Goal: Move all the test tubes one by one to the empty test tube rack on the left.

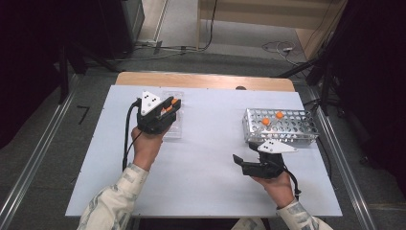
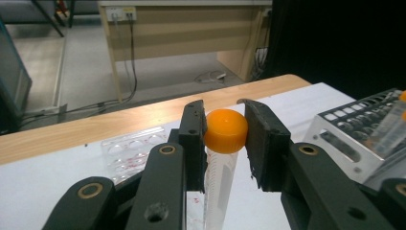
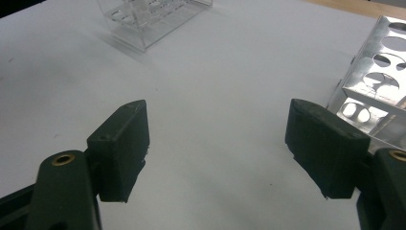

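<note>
A: Left-hand black two-jaw gripper [image 2: 225, 139]?

B: Pinching a clear plastic tube with an orange screw cap [image 2: 225, 132]. Pads clamped just on either side of the cap, tube body hanging straight down between the jaws toward the white tabletop [image 1: 206, 158].

A: And from above?

B: Same gripper [image 1: 168, 108] held over the left half of the table, grey three-cornered plate on top, black cable trailing back past the left hand [image 1: 146, 146]. Orange visible between the jaws. Positioned right over a clear plastic well tray [image 1: 173, 128], apparently lifted off the surface; contact with the tray impossible to judge.

A: Tray also visible from the left gripper's own camera?

B: Yes, clear plastic well tray [image 2: 131, 153] lying flat behind the left jaw, reddish specks in a few wells.

A: Right-hand black two-jaw gripper [image 3: 218, 148]?

B: Spread wide, nothing between the pads, only bare white tabletop below. From above, sitting near the front right [image 1: 239, 163], held by the right hand [image 1: 275, 184], jaws pointing left.

A: Anything close to it?

B: Perforated shiny metal tube rack [image 1: 280, 127] just beyond and to the right, near but not touching. Two more orange-capped tubes [image 1: 272, 118] standing upright in its holes near the left end. Rack's corner [image 3: 378, 81] also showing at the right edge of the right gripper view, round holes in its top and side.

A: Distance between the two grippers?

B: Well apart, one on each half of the table.
</note>
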Action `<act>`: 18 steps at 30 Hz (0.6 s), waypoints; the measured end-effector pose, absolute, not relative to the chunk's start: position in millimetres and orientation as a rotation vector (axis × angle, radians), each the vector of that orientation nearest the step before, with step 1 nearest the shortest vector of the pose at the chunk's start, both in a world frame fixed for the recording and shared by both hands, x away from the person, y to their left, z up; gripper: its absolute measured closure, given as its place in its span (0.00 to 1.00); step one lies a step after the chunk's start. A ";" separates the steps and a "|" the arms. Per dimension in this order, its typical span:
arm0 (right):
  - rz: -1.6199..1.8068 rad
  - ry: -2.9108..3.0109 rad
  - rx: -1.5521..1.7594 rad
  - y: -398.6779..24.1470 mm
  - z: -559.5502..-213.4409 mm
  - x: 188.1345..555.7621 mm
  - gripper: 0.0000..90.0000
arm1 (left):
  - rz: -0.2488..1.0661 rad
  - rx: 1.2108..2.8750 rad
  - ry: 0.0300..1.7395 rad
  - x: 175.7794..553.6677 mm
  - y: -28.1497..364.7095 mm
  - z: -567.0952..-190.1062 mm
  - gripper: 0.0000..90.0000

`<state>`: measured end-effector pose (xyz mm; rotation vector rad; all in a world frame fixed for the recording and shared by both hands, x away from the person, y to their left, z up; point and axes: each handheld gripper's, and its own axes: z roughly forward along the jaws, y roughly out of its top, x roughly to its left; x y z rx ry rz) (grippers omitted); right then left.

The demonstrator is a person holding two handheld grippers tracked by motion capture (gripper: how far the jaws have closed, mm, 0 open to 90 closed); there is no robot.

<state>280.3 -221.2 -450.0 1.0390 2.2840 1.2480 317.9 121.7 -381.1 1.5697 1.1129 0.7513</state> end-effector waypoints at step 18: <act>1.251 2.286 1.038 -221.3 -450.2 279.3 0.25 | 0.787 1.577 1.149 326.6 121.8 -396.6 0.78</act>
